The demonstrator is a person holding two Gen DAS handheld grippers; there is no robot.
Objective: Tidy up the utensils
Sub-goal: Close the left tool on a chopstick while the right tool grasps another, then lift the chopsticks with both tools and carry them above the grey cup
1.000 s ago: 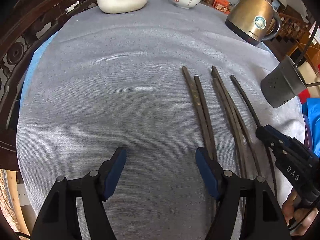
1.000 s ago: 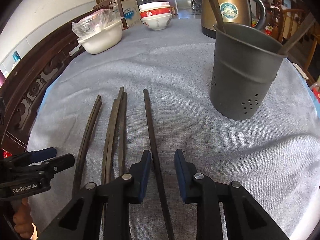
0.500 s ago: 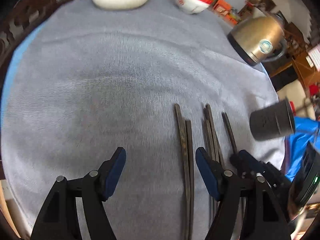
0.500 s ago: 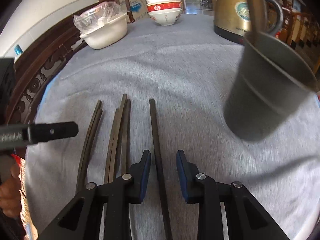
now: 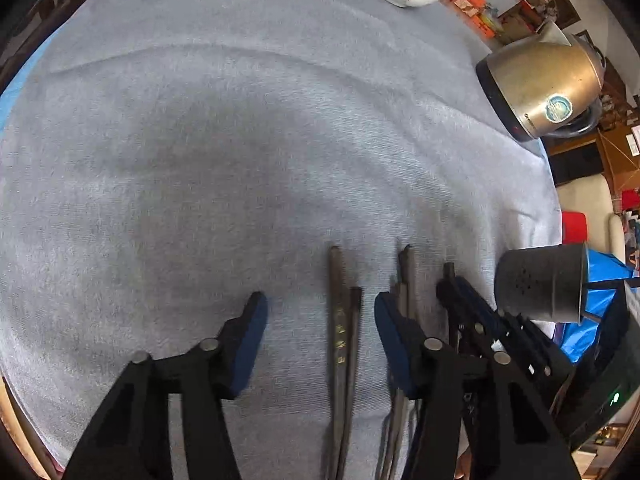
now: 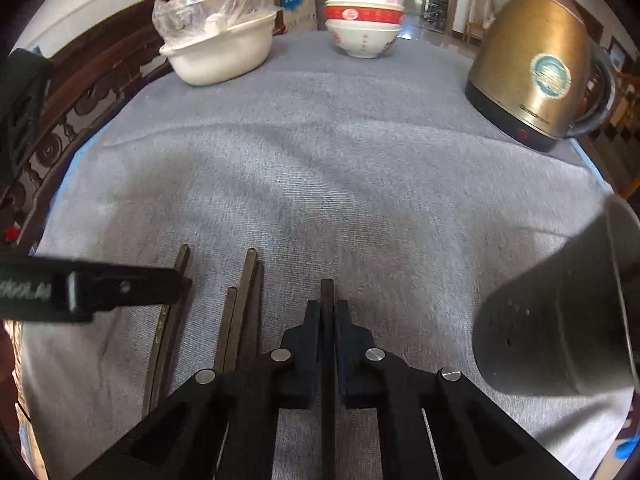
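Note:
Several dark chopsticks lie side by side on the grey cloth. My right gripper [image 6: 327,322] is shut on the rightmost chopstick [image 6: 327,296], near its far end. It also shows in the left wrist view [image 5: 460,300], to the right. My left gripper [image 5: 320,316] is open, its jaws either side of a pair of chopsticks [image 5: 342,320]. More chopsticks [image 5: 404,276] lie by its right finger. The left gripper shows in the right wrist view [image 6: 120,288], over the leftmost chopsticks [image 6: 168,320]. A grey perforated utensil holder [image 6: 560,320] stands at the right, also in the left wrist view [image 5: 540,284].
A brass kettle [image 6: 536,76] stands at the back right. A white tub with a plastic bag [image 6: 220,52] and stacked red and white bowls [image 6: 362,24] stand at the far edge. A carved wooden chair back [image 6: 80,112] runs along the left.
My right gripper has shut on the rightmost chopstick. My left gripper has moved so that the pair of chopsticks lies between its open jaws. The holder has slid toward the right edge of the right wrist view.

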